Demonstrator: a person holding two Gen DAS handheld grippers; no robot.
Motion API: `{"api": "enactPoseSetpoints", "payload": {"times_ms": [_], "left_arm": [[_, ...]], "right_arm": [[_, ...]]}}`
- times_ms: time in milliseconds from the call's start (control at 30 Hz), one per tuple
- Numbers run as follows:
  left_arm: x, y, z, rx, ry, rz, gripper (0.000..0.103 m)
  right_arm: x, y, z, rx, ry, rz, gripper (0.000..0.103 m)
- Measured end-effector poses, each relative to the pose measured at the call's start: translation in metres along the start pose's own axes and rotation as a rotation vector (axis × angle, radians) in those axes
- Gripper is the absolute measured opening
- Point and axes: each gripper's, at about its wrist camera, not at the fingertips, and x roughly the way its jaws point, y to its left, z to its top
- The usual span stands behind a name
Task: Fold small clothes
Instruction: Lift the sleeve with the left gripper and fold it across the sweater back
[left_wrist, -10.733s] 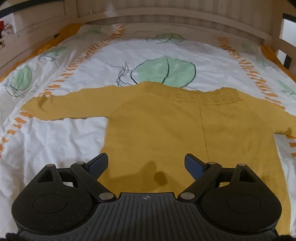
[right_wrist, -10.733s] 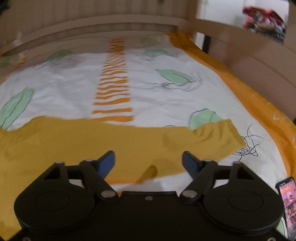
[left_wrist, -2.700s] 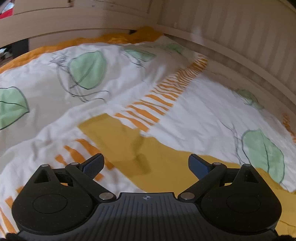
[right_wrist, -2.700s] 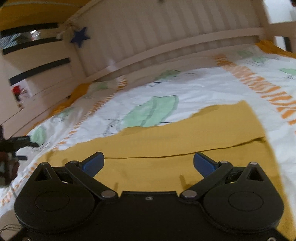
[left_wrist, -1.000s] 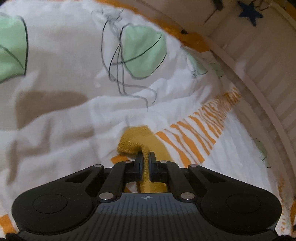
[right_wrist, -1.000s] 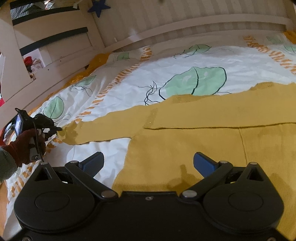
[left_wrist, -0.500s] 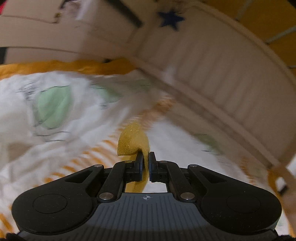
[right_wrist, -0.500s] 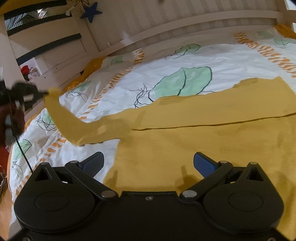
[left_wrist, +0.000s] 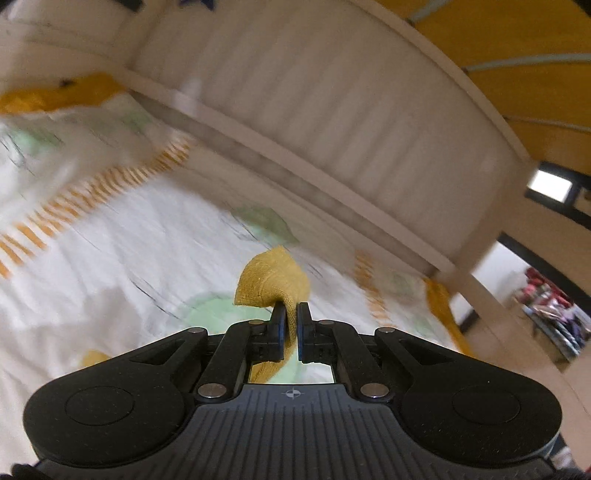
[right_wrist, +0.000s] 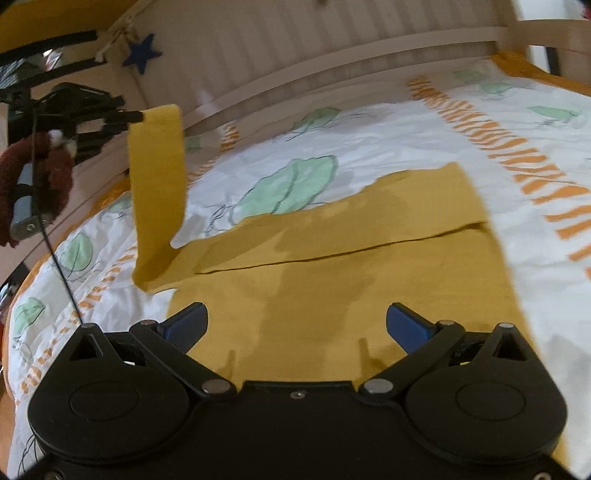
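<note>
A mustard yellow knitted sweater (right_wrist: 332, 273) lies flat on the bed, its right sleeve folded across the chest. My left gripper (left_wrist: 290, 317) is shut on the cuff of the left sleeve (left_wrist: 271, 282). In the right wrist view that gripper (right_wrist: 138, 117) holds the left sleeve (right_wrist: 157, 192) lifted well above the bed at the left, hanging down to the sweater's shoulder. My right gripper (right_wrist: 297, 326) is open and empty, hovering over the sweater's lower body.
The bed has a white cover (right_wrist: 406, 122) with green leaves and orange stripes. A slatted wooden headboard (right_wrist: 332, 40) with a blue star (right_wrist: 142, 53) runs along the back. A wooden rail (right_wrist: 554, 31) stands at the far right.
My left gripper has lifted the sleeve cuff higher and swung it to the right over the bed. The sleeve now hangs upright. My right gripper has shifted slightly and stays open.
</note>
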Motion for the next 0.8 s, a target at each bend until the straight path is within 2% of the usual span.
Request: {"api": "enactPoseSetpoints", "payload": {"times_ms": [133, 300, 467, 533, 567, 600, 667, 733, 800], "left_arm": [[0.040, -0.023, -0.038, -0.028, 0.079, -0.034, 0.005], [0.077, -0.036, -0.086, -0.058, 0.182, -0.028, 0.006], [0.097, -0.048, -0.119, -0.011, 0.255, -0.024, 0.007], [0.096, -0.057, -0.123, 0.028, 0.264, -0.025, 0.013], [0.095, -0.061, -0.124, 0.042, 0.267, -0.034, 0.024], [0.094, -0.063, -0.124, 0.057, 0.269, -0.046, 0.031], [0.091, -0.077, -0.124, 0.093, 0.266, -0.064, 0.033], [0.083, -0.086, -0.123, 0.146, 0.253, -0.075, 0.039], [0.071, -0.095, -0.124, 0.200, 0.224, -0.059, 0.054]], "right_arm": [[-0.010, -0.019, 0.003, 0.033, -0.014, -0.026, 0.103], [-0.019, -0.036, 0.002, 0.064, -0.018, -0.043, 0.103], [-0.021, -0.048, -0.002, 0.084, -0.011, -0.056, 0.103], [-0.020, -0.052, -0.003, 0.092, -0.003, -0.062, 0.103], [-0.021, -0.054, -0.005, 0.097, 0.000, -0.063, 0.103], [-0.021, -0.054, -0.006, 0.102, 0.003, -0.064, 0.103], [-0.019, -0.055, -0.007, 0.109, 0.008, -0.069, 0.103], [-0.018, -0.054, -0.007, 0.109, 0.012, -0.072, 0.103], [-0.016, -0.053, -0.006, 0.106, 0.015, -0.078, 0.103]]}}
